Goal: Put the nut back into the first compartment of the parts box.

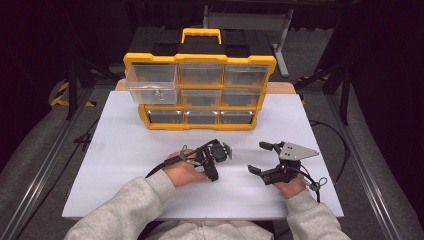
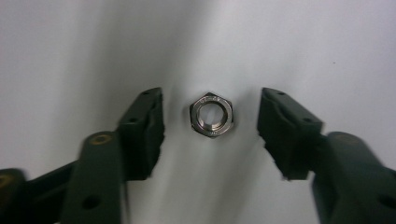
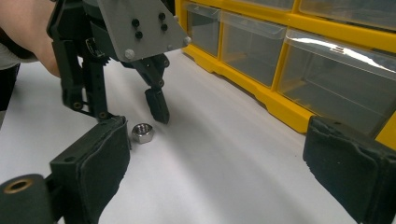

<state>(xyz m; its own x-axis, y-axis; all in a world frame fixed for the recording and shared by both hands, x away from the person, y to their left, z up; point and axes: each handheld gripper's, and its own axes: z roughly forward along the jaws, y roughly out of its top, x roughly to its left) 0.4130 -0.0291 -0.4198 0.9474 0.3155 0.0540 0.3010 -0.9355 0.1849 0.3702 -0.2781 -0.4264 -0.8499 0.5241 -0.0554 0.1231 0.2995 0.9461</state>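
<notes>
Nut (image 2: 211, 114) on table — drawer (image 1: 152, 83) contents unclear

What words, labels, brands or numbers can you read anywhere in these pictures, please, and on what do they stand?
No text can be read for certain.
Hex nut, lying between the open left claw: faint stamped marks on its top face, too small and blurred to read.
Yellow drawer organiser: no legible label or brand on frame, handle or clear drawers.
Right claw: no markings seen.

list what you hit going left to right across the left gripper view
Left jaw pad → hex nut lying flat on the white table, in the open gap and touching neither pad → right jaw pad.
</notes>
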